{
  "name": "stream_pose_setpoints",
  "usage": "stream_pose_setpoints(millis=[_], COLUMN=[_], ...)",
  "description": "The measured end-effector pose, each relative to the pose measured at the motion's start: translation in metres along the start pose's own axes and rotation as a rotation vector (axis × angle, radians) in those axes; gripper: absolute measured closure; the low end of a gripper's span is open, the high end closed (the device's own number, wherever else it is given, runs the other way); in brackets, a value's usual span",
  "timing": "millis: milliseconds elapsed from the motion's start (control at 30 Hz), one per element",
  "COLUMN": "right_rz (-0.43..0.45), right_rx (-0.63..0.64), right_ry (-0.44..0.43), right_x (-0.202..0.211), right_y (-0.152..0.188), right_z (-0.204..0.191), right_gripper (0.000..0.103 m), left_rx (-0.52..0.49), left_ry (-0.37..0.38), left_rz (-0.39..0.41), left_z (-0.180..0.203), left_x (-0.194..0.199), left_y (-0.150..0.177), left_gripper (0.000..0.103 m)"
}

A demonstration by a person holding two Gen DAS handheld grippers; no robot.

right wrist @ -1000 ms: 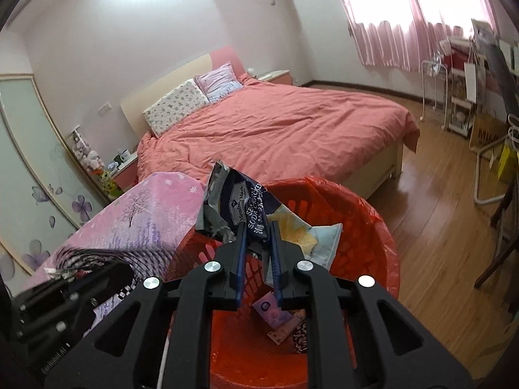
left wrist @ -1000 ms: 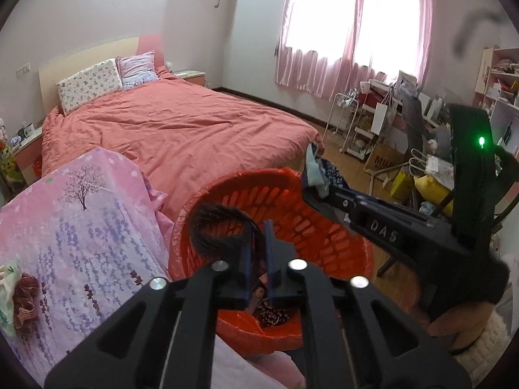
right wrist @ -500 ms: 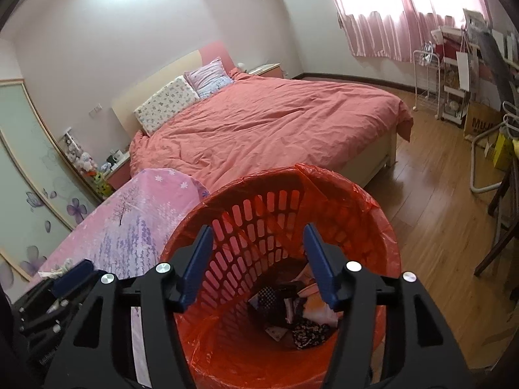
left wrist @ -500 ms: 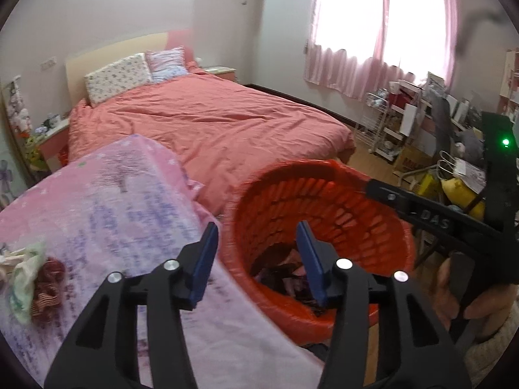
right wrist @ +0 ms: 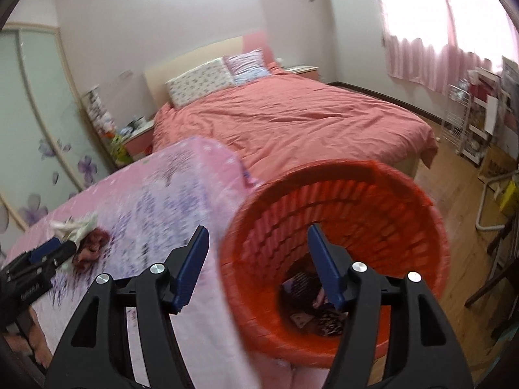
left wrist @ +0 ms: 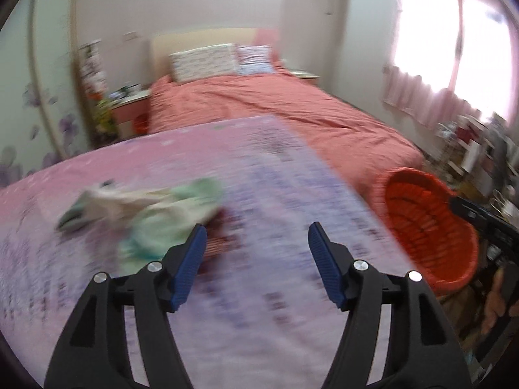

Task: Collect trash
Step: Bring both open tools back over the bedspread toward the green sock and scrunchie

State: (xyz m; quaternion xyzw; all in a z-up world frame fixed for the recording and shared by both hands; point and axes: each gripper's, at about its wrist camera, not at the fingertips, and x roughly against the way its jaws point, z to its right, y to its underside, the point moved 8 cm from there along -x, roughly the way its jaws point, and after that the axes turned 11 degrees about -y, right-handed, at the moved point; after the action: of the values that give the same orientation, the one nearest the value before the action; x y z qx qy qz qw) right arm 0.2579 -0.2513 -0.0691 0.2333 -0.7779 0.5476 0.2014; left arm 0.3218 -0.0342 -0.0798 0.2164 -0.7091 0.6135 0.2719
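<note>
An orange-red slatted trash basket (right wrist: pixel 340 227) stands beside a table with a pink flowered cloth (right wrist: pixel 155 201); wrappers (right wrist: pixel 311 304) lie at its bottom. It also shows in the left wrist view (left wrist: pixel 425 223) at the right. My right gripper (right wrist: pixel 258 262) is open and empty over the basket's near rim. My left gripper (left wrist: pixel 258 254) is open and empty above the cloth (left wrist: pixel 259 194). A crumpled pale green and white wrapper (left wrist: pixel 149 210) with a dark red piece lies on the cloth just left of my left fingers. It shows in the right wrist view (right wrist: pixel 78 230) too.
A bed with a coral cover (right wrist: pixel 292 120) fills the room behind the table. A nightstand (left wrist: pixel 129 110) stands left of the bed. Shelves and a rack (right wrist: pixel 470 120) stand at the right under pink curtains. Wooden floor (right wrist: pixel 464 259) lies right of the basket.
Both grippers opened and dropped their trash into the basket. My left gripper then swung left over the cloth toward the crumpled wrapper. The right one stays over the basket.
</note>
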Motion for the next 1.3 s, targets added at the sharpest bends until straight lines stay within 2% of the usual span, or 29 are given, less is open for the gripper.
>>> stream_pose_setpoints(millis=[100,200,300,367,467,500,533,667,833,967,1167,1300], right_rz=[-0.026,-0.061,-0.093,-0.107,-0.119,-0.122,-0.124,-0.131,-0.146,-0.149,-0.166,-0.170], right_rx=[0.039,0.075,0.101,0.110,0.113,0.115,0.118,0.132,0.151,0.177,0.194,0.220], right_ry=[-0.016,-0.033,-0.048,-0.057,-0.068,-0.070,-0.073,-0.084,-0.100,-0.105,-0.137,-0.164], right_x=[-0.010,-0.021,-0.032,-0.036,-0.040,-0.042,-0.044,-0.047,-0.053,-0.054,-0.063,-0.068], right_y=[0.010,0.022,0.033,0.039,0.044,0.045,0.046,0.050,0.055,0.058,0.062,0.063], right_z=[-0.022,-0.044,-0.062,-0.070,-0.079,-0.082,-0.086,-0.098,-0.115,-0.124,-0.145,-0.165], right_gripper=[0.040,0.040,0.040,0.040,0.040,0.040,0.040,0.040,0.040,0.040,0.040,0.040], left_rx=[0.068,0.123,0.172,0.184,0.173,0.173,0.180,0.202,0.244,0.207,0.217,0.244], left_ry=[-0.073,-0.106,-0.086,-0.062,-0.046,-0.040,-0.038,-0.031,-0.015,-0.072,-0.187,-0.205], left_rz=[-0.035,-0.066,-0.109,-0.136,-0.160,-0.170,-0.174,-0.153,-0.165,-0.133,-0.134,-0.160], left_z=[-0.052,-0.084,-0.104,-0.106,-0.104,-0.103,-0.105,-0.117,-0.133,-0.150,-0.205,-0.224], left_x=[-0.013,-0.025,-0.039,-0.050,-0.060,-0.063,-0.064,-0.057,-0.048,-0.037,-0.015,-0.011], left_y=[0.009,0.016,0.022,0.023,0.025,0.026,0.027,0.034,0.044,0.047,0.068,0.077], left_gripper=[0.039,0.040,0.053,0.059,0.078,0.092,0.099,0.100,0.100,0.100,0.100,0.097])
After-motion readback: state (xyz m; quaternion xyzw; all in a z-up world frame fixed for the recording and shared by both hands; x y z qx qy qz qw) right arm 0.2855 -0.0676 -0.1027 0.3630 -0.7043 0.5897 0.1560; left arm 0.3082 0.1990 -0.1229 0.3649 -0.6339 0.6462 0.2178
